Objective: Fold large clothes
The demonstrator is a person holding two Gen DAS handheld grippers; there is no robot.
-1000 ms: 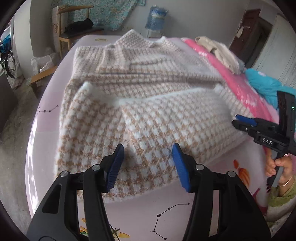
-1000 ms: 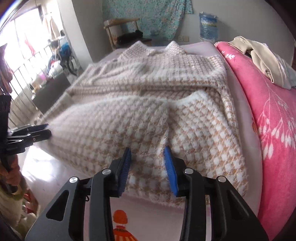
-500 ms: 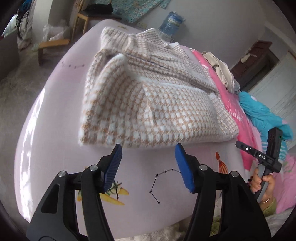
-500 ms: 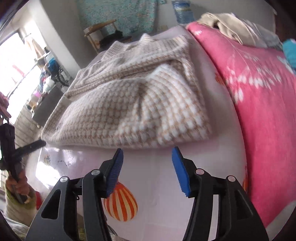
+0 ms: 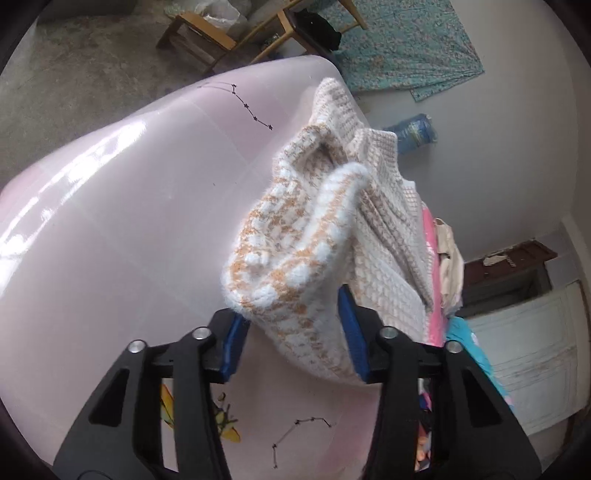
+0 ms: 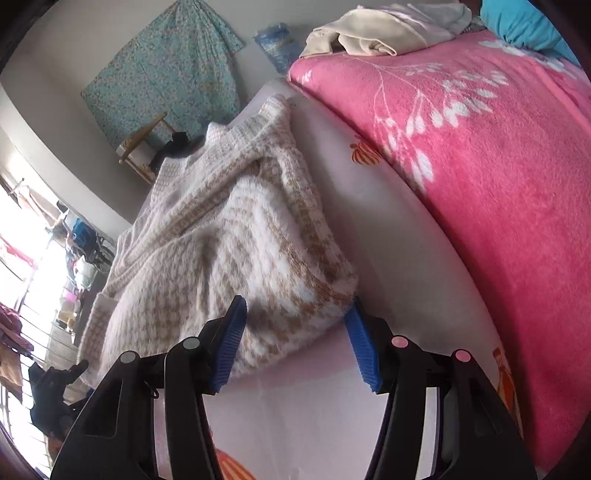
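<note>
1. Bed: covered by pale pink sheet printed with constellation lines; carries everything below.
2. Pink blanket: white leaf print, heaped along the bed's right side in the right wrist view; beige cloth piled at its far end.
3. Sweater: tan-and-white check knit, folded, lying on the sheet between the blanket and the bed's left edge; collar end toward the far wall. Same sweater bunched and raised at its near left corner in the left wrist view.
4. Left tool: blue pads spread wide, straddling the sweater's near left corner; fabric sits between the pads, touching or nearly touching both, not pinched.
5. Right tool: pads spread wide, flanking the sweater's near right corner; left pad over the knit, right pad at the hem's edge, no pinch.
6. Left tool also seen dimly at the lower left in the right wrist view.
</note>
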